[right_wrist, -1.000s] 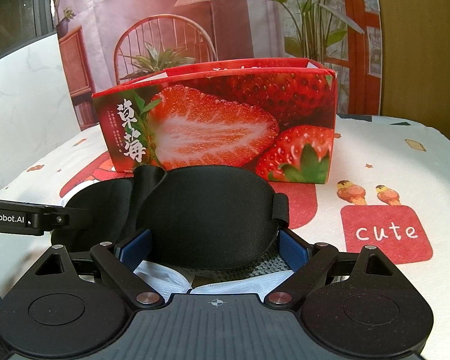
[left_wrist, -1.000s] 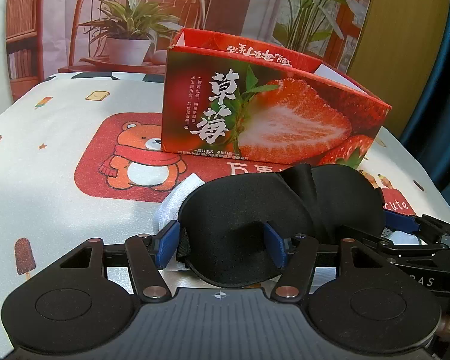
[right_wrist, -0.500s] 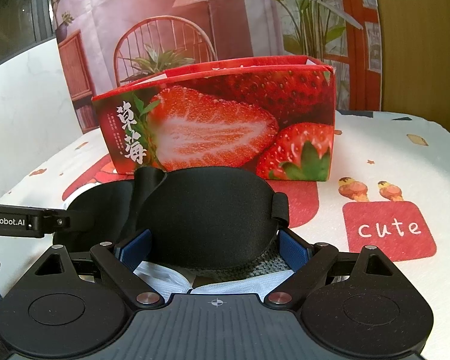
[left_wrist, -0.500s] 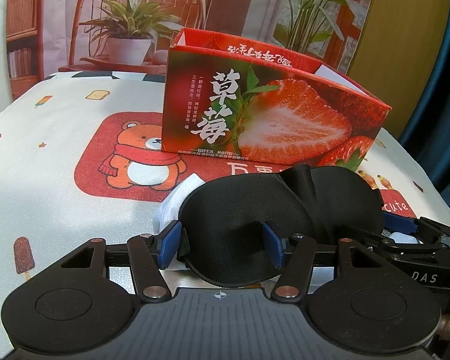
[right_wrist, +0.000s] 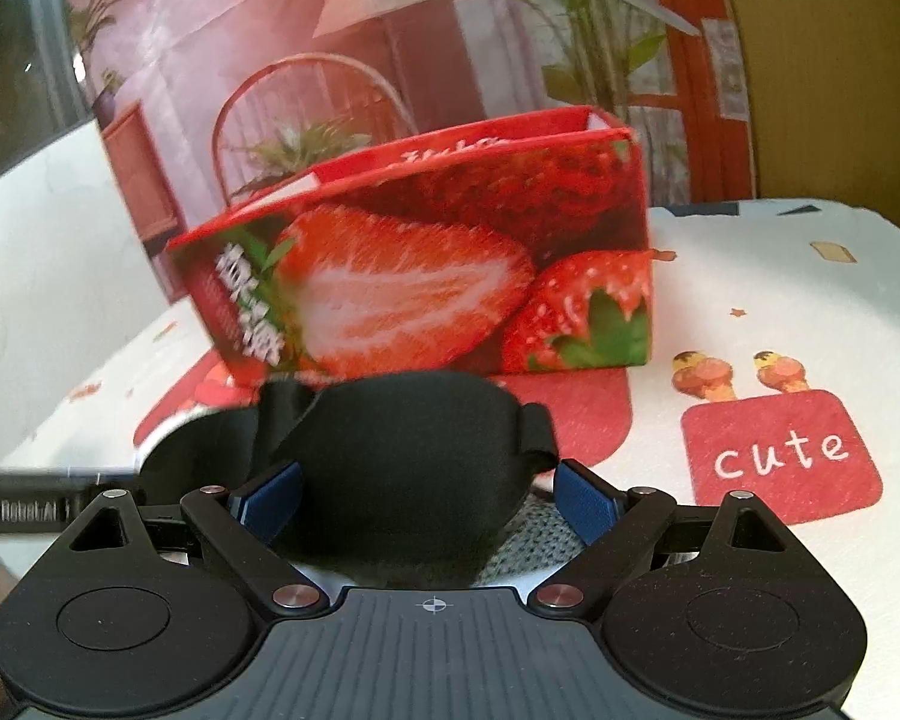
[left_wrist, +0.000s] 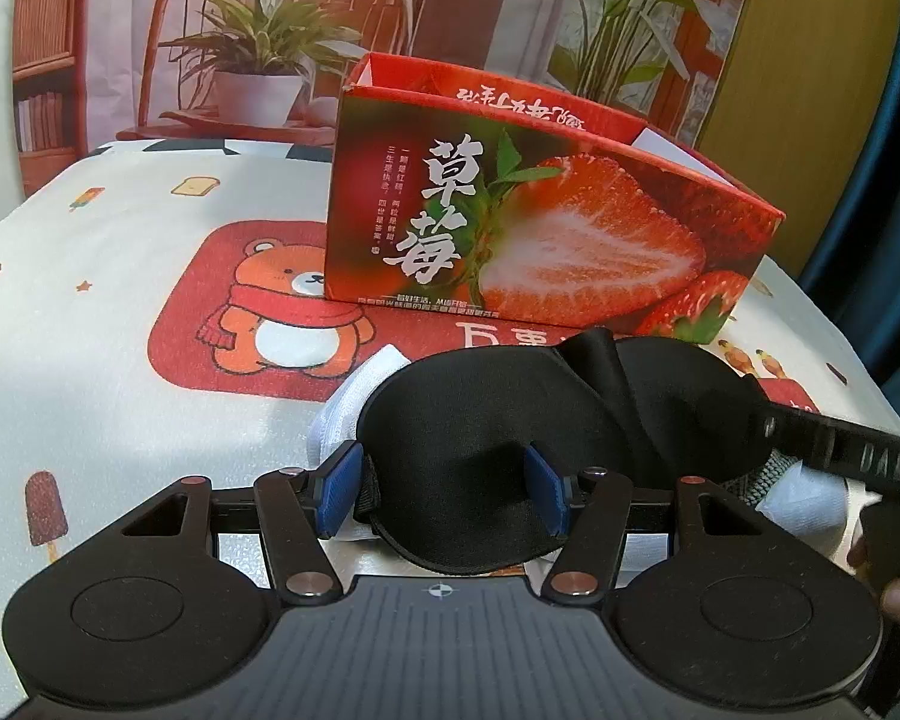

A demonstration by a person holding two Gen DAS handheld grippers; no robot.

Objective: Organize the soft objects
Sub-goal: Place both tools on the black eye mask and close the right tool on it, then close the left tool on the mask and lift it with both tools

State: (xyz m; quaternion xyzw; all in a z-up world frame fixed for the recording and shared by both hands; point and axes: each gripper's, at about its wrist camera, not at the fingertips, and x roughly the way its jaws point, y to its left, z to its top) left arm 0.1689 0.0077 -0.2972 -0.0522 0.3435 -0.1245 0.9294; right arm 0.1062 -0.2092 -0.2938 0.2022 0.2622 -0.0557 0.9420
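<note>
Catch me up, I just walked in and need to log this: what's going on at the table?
A person is working two handheld tongs on a black sleep mask lying on a pile of soft things in front of the open strawberry box. The left tongs straddle one eye cup, the right tongs the other. White cloth and grey knit show underneath. Nothing has gone into the box that I can see.

**Materials and Finishes**

The eye mask (left_wrist: pixel 510 438) is seen as matt black foam-like cloth, smooth, with a satin strap. Beneath it, white cloth (left_wrist: pixel 354 402) with a fine weave and a grey knit (right_wrist: pixel 534 540) are shown. The box (left_wrist: pixel 540 240) is glossy printed card. The table cover (left_wrist: pixel 120 276) is matt, printed, faintly textured. The left gripper (left_wrist: pixel 444 489) and right gripper (right_wrist: pixel 426 498) are matt black plastic, with blue ribbed pads and metal rivets.
</note>
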